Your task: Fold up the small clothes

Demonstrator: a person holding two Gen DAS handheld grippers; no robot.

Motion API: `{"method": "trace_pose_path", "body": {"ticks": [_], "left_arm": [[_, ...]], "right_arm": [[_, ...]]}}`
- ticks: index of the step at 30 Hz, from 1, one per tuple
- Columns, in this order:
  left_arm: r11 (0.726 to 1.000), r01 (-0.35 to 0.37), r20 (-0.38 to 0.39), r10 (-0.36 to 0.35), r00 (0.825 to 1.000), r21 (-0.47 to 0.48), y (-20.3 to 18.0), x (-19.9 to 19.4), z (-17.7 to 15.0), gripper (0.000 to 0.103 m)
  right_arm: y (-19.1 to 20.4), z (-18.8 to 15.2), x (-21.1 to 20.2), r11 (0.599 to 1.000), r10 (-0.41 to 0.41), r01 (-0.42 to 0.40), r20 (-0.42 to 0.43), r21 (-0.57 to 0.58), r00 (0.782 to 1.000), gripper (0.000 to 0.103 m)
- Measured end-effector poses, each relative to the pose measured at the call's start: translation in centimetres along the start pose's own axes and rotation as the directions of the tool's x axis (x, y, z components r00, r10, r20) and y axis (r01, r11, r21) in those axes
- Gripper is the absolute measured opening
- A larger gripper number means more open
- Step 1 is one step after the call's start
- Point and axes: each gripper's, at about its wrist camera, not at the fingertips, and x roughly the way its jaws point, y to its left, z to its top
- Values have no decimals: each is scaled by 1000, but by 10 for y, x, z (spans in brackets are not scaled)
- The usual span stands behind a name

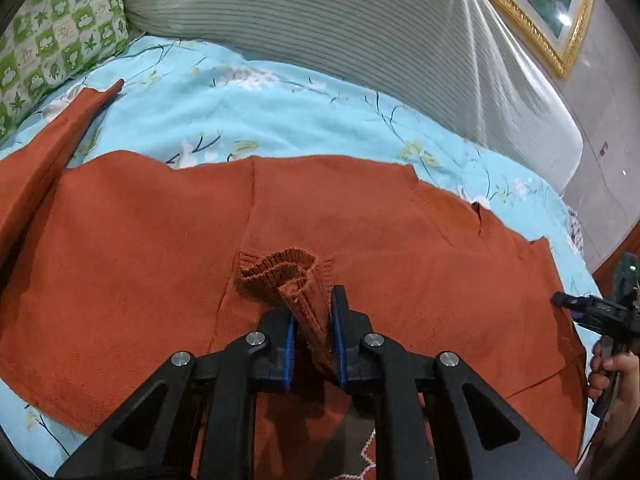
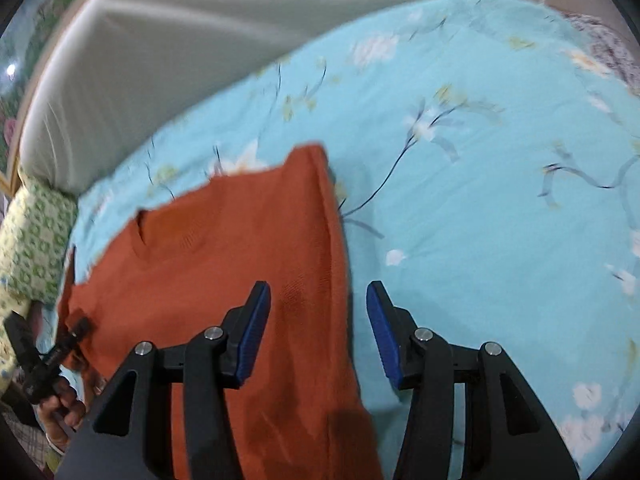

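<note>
Rust-orange knit sweater flat on bed; left gripper clamps ribbed cuff, right gripper half-open, empty, lower centre; sleeve fold starting, next carry cuff inward.

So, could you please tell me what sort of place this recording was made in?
Most likely a bedroom: the rust-orange sweater lies on a bed with a light blue floral sheet, a green patterned pillow at its edge and a gold-framed picture on the wall.

Blue flowered bed under a spread orange sweater, a green-patterned, perhaps leafy, pillow.
</note>
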Motion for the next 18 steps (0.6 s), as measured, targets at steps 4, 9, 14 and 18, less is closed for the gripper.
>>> {"method": "trace_pose_path", "body": {"ticks": [4,9,14,18], "left_arm": [[1000,14,-8,-14,1000,23,-8,0,0,16],[997,-6,-22,8,1000,82,-24,17,-4,16],[995,-44,-20,46,999,89,-13,10,-9,23],[995,-81,-2,81,997,65,3,-12,-8,35]], "right_arm": [[0,-1,-2,998,8,-7,21,-58,1000,8],[-28,8,-19,1000,-13,14,54,-14,998,8],[-24,-5,-11,997,-77,77,41,-9,996,29],[-16,-16,-45,996,-80,74,156,40,985,57]]}}
